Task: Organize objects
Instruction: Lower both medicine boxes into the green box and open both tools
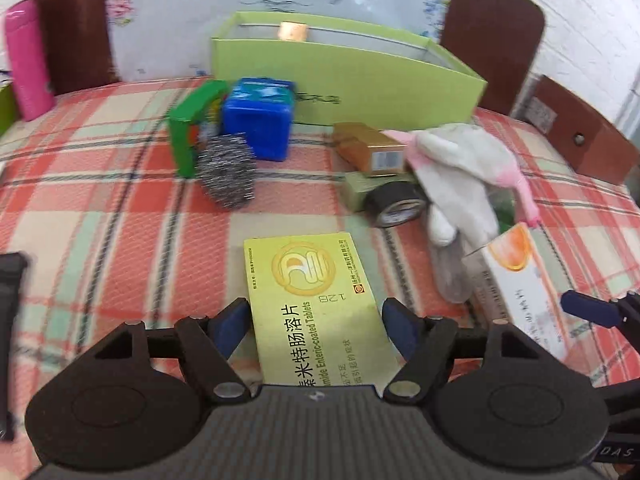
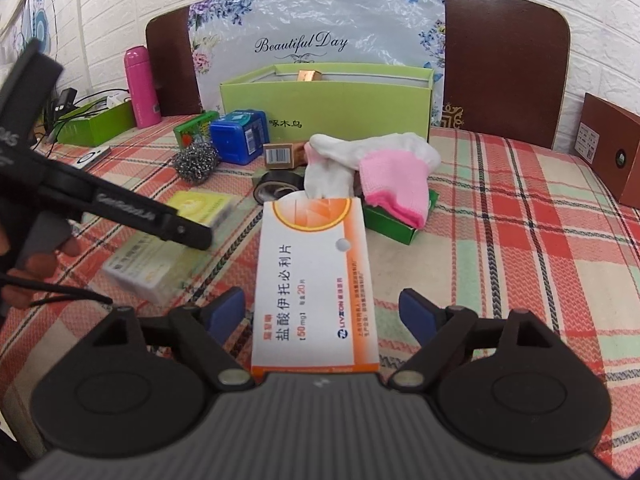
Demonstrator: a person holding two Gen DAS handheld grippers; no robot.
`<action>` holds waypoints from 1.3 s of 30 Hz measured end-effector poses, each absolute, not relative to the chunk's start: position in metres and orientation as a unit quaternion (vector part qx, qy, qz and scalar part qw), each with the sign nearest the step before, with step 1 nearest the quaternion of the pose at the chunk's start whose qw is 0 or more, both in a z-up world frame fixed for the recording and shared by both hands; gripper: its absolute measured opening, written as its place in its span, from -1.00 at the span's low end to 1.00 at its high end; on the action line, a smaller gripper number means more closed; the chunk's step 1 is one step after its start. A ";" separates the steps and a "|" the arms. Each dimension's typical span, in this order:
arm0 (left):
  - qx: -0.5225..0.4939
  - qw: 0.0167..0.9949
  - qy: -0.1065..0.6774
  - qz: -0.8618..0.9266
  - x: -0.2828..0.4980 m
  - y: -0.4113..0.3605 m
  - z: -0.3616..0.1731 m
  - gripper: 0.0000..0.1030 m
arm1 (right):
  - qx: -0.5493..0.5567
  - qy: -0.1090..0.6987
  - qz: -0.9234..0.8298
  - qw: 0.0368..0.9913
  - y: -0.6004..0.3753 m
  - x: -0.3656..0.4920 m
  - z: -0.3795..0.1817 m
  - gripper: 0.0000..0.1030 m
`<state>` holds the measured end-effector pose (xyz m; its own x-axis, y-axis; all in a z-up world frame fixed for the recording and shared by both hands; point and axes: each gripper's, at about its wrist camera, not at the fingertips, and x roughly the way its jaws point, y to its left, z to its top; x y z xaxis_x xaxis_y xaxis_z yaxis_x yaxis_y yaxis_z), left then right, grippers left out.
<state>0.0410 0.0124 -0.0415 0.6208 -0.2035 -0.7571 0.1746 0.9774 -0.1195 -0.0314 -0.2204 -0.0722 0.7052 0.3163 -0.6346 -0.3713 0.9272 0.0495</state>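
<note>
In the left wrist view my left gripper (image 1: 316,326) is open, its blue pads on either side of a flat yellow tablet box (image 1: 316,304) lying on the checked tablecloth. In the right wrist view my right gripper (image 2: 322,314) is open around a white and orange tablet box (image 2: 316,276), with a gap at each side. That box also shows at the right of the left wrist view (image 1: 520,292). The yellow box appears blurred in the right wrist view (image 2: 200,206) behind the left gripper's arm. A light green open box (image 2: 326,110) stands at the back.
Between the grippers and the green box lie a steel scourer (image 1: 228,172), a blue tin (image 1: 260,116), a green pack (image 1: 192,128), a gold carton (image 1: 370,146), a tape roll (image 1: 398,202) and white-pink gloves (image 2: 376,168). A pink bottle (image 2: 140,86) stands far left.
</note>
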 end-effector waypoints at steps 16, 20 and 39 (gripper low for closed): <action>-0.042 0.900 0.415 -0.126 0.033 0.013 -0.042 0.42 | -0.057 0.343 0.191 0.918 -0.211 -0.018 -0.085 0.26; -0.047 0.909 0.389 -0.139 0.036 0.012 -0.024 0.41 | -0.041 0.316 0.202 0.926 -0.214 -0.019 -0.068 0.26; -0.084 0.945 0.263 -0.174 0.134 -0.008 0.069 0.41 | -0.036 0.201 0.170 0.964 -0.211 0.082 0.018 0.26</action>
<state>0.1336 -0.0082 0.0690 0.8011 -0.3732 -0.4680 0.2846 0.9253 -0.2507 0.0824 -0.2106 0.0178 0.8612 0.3138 -0.3998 -0.3425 0.9395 -0.0003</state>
